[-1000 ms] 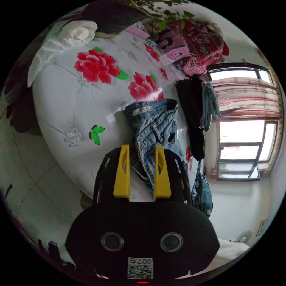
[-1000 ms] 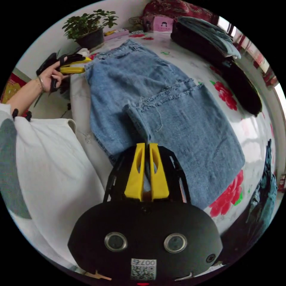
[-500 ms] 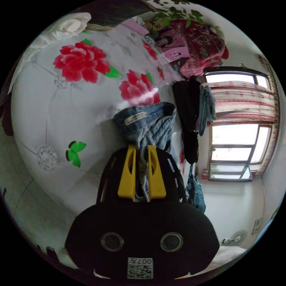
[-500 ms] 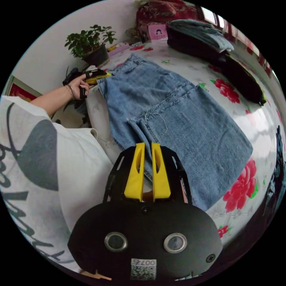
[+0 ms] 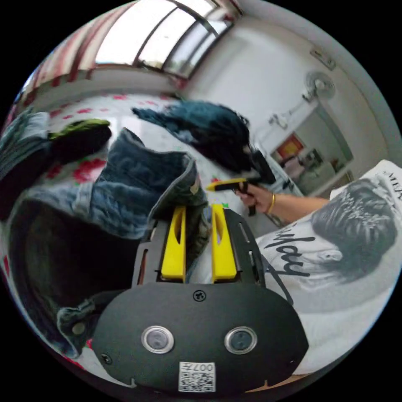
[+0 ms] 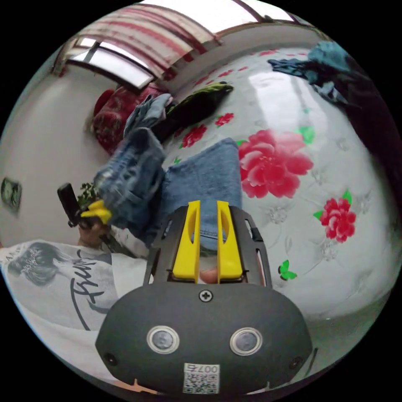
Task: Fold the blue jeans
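The blue jeans [image 6: 201,178] lie on the flowered bed sheet [image 6: 301,234], and one end of them is lifted up in a bunch [image 6: 130,176]. My left gripper [image 5: 197,206] is shut on that raised waistband end [image 5: 176,188]; in the right gripper view it shows as the left gripper [image 6: 97,210] under the bunch. My right gripper [image 6: 207,203] is shut on a denim edge near the bed's rim. A hand holds the right gripper [image 5: 228,184] in the left gripper view. The lifted denim [image 5: 134,184] hangs slack, hiding the bed under it.
A dark blue heap of clothes [image 5: 209,125] lies at the bed's far side. A black garment [image 6: 197,106] and folded denim [image 6: 146,113] rest near red bedding [image 6: 111,113]. The person's white printed shirt [image 5: 335,259] is close by. A fan [image 5: 316,83] hangs on the wall.
The left gripper closed on the waistband and lifted it off the bed toward the other end. Both cameras swung round. The right gripper kept its hold on the denim edge.
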The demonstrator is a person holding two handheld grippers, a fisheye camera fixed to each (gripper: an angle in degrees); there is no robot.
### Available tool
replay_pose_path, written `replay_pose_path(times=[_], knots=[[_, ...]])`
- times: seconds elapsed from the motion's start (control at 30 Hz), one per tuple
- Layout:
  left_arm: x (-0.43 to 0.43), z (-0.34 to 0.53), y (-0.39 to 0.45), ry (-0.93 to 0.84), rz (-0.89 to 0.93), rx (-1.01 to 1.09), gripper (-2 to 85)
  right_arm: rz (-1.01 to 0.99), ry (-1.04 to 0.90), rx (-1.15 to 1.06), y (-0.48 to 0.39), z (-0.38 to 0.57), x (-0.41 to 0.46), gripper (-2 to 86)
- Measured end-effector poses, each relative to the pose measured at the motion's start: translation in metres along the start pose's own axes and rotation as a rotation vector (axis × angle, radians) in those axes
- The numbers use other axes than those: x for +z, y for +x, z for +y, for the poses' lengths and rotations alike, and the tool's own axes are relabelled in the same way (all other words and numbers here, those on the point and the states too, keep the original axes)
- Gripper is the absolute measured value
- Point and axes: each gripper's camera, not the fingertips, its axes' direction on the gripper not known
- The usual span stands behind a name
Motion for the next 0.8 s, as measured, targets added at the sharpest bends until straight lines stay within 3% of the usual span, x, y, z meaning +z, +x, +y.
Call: replay_pose_path(times=[0.07, 0.2, 0.33, 0.43, 0.63, 0.8], knots=[[0.030, -0.003, 0.007, -0.035, -0.018, 0.004, 9.8, -0.041, 0.010, 0.096, 0.035, -0.003, -0.011, 6.6], [0.024, 0.017, -0.006, 0.052, -0.112, -0.040, 8.5, -0.055, 0.015, 0.075, 0.046, -0.014, -0.019, 7.0], [0.001, 0.061, -0.069, 0.181, -0.170, -0.295, 8.4, -0.022, -0.055, -0.085, 0.025, -0.053, -0.002, 8.0], [0.007, 0.096, -0.121, 0.191, -0.220, -0.520, 9.4, 0.048, -0.129, -0.153, 0.019, -0.088, 0.024, 8.4], [0.064, 0.129, -0.197, 0.139, -0.144, -0.753, 12.8, 0.099, -0.372, -0.124, 0.038, -0.141, 0.089, 6.4], [0.101, 0.118, -0.231, 0.075, -0.130, -0.756, 13.8, 0.049, -0.237, -0.311, 0.019, -0.161, 0.021, 5.4]])
